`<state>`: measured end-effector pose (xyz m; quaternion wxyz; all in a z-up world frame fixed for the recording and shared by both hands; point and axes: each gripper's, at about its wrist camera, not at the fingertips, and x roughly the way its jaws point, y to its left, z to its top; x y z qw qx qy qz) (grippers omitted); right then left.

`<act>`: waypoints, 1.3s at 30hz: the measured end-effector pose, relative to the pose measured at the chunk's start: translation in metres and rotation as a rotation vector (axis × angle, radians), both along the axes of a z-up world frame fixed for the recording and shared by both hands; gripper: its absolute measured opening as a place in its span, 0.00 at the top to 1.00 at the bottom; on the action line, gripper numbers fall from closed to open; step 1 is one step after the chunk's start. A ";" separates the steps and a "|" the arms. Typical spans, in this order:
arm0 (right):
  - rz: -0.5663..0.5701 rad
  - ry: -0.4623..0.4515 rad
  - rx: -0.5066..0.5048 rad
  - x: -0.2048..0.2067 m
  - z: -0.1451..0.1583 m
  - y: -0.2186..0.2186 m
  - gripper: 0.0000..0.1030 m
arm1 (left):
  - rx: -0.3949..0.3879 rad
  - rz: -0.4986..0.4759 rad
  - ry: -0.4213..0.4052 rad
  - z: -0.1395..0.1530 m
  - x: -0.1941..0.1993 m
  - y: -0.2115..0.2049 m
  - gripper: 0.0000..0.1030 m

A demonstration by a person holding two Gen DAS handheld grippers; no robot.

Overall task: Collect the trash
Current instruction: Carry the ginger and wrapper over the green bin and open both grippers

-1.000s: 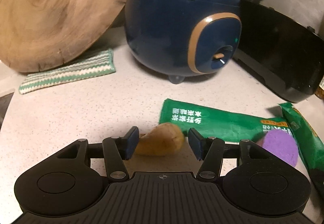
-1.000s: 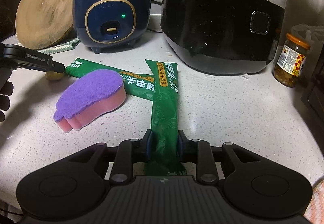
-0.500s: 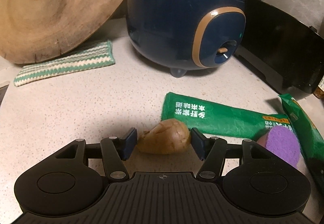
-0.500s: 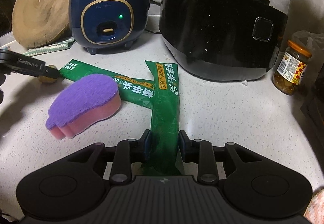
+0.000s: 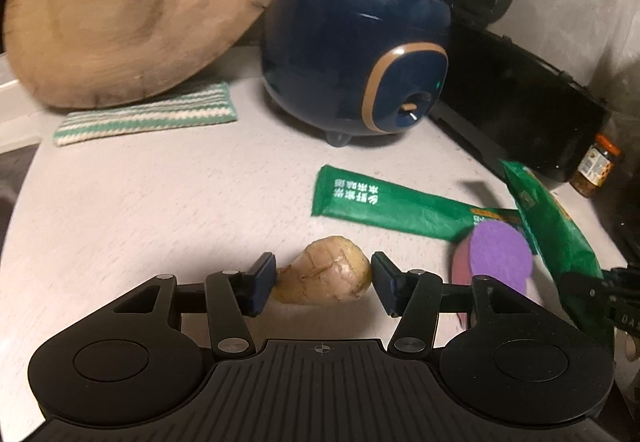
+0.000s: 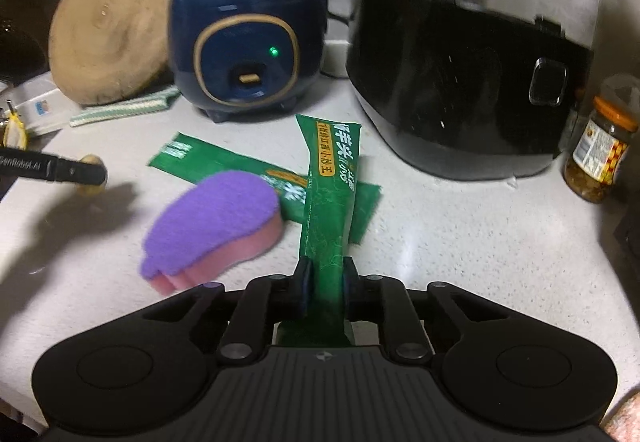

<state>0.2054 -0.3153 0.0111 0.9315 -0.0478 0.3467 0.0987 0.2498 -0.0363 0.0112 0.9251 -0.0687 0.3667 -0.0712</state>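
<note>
A tan knobbly ginger piece (image 5: 326, 276) sits between the fingers of my left gripper (image 5: 323, 282), whose jaws have closed onto both its sides, above the white counter. My right gripper (image 6: 324, 280) is shut on one end of a long green wrapper (image 6: 330, 198), lifted off the counter; this wrapper also shows at the right of the left wrist view (image 5: 560, 234). A second green wrapper (image 5: 384, 204) lies flat on the counter (image 6: 460, 226), partly under a purple and pink sponge (image 6: 216, 222).
A blue rice cooker (image 6: 244, 54) and a black rice cooker (image 6: 460, 82) stand at the back. A round wooden board (image 5: 132, 14) leans at the back left over a striped green cloth (image 5: 148, 118). A jar (image 6: 604, 150) stands at the right.
My left gripper's jaws have closed in on the ginger piece and risen with it. My right gripper has lifted the green wrapper higher off the counter.
</note>
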 end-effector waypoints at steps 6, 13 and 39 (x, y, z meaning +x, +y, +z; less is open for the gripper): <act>0.061 -0.020 0.001 -0.031 0.024 0.017 0.87 | -0.055 -0.022 -0.025 0.009 -0.054 0.016 0.44; 0.177 -0.032 0.000 -0.092 0.043 0.047 0.87 | -0.131 -0.070 -0.037 0.020 -0.149 0.040 0.44; 0.543 0.392 -0.118 -0.245 -0.087 0.146 0.87 | -0.270 0.066 0.421 -0.166 -0.347 0.091 0.44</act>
